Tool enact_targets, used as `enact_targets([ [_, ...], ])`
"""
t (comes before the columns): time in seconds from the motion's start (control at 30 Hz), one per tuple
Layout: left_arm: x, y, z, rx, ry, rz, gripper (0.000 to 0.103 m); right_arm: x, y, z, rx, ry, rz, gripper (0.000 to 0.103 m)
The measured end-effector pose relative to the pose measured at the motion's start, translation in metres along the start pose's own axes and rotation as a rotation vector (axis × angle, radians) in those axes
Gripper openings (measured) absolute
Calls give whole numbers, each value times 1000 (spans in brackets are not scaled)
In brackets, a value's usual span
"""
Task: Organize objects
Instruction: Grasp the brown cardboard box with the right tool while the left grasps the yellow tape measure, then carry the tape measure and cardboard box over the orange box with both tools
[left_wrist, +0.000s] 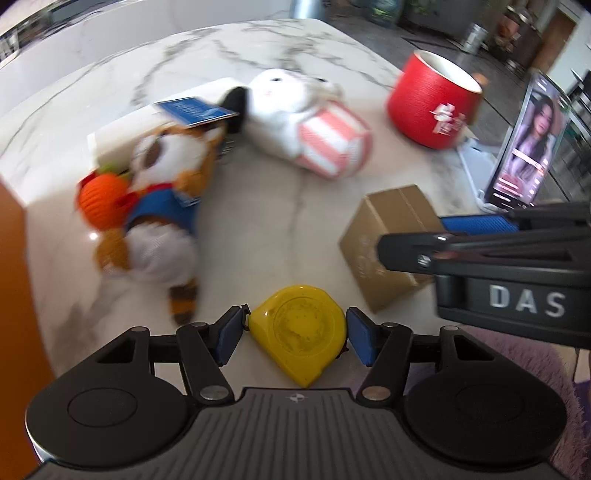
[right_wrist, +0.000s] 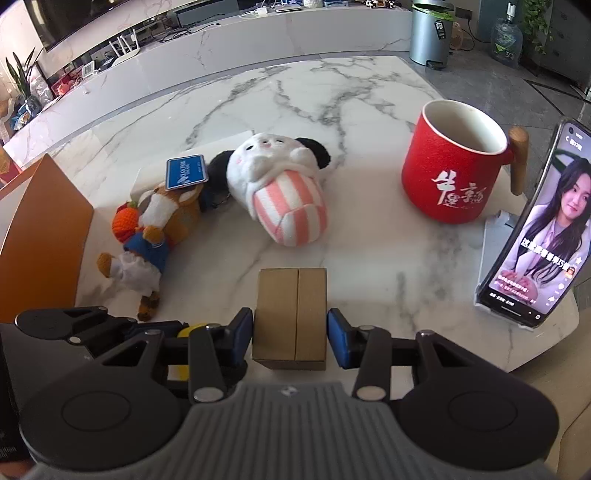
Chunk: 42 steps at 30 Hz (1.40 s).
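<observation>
The left claw (left_wrist: 295, 338) stood with its blue pads on either side of a yellow tape measure (left_wrist: 301, 330) that lay flat on the marble desk (left_wrist: 258, 206). The pads were at its edges, the right one apparently touching and the left one at the small tab, so a firm clamp could not be confirmed; the jaws counted as apart around it. The tape measure looked like hard, smooth plastic, rigid and fairly dense for its bulk. Its rounded edge could slip, so the flatter sides were probably the better places for the pads.

The right claw (right_wrist: 290, 334) bracketed a small cardboard box (right_wrist: 291, 317), which sat directly between its fingers. A thin gap showed at each pad, so the jaws read as apart there too. The box was likely light and stiff, though its walls would dent under hard pressure; its two plain side faces suited the pads.

Beyond both claws lay a striped plush panda (right_wrist: 280, 188) and a brown plush toy (right_wrist: 155, 229), both soft. Farther right stood a red mug (right_wrist: 454, 170) and a propped phone (right_wrist: 535, 236).
</observation>
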<state>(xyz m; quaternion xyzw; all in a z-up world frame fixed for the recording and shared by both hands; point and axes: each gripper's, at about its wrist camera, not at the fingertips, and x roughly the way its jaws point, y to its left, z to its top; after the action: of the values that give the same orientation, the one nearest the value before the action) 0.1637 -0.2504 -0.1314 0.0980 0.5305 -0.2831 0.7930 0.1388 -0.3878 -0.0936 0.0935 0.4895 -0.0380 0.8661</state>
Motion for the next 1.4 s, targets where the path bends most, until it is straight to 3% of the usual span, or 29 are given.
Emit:
enact_targets([
  [0.47, -80, 26, -19, -94, -149, -35, 71, -49, 32, -5, -48, -73, 60, 46],
  [0.77, -162, 60, -44, -120, -268, -13, 71, -88, 77, -2, -112, -109, 211, 46],
  [1.0, -218, 116, -68, -217, -338, 40, 71, -112, 127, 3, -174, -122, 343, 46],
  [1.13, -229, 150, -80, -274, -348, 104, 71, -116, 162, 1, -218, -112, 421, 46],
  [1.27, -228, 175, -93, -313, -342, 111, 71, -112, 202, -3, -306, -84, 468, 46],
  [1.4, -224, 191, -100, -317, -338, 93, 71, -95, 236, -9, -428, -19, 442, 46],
])
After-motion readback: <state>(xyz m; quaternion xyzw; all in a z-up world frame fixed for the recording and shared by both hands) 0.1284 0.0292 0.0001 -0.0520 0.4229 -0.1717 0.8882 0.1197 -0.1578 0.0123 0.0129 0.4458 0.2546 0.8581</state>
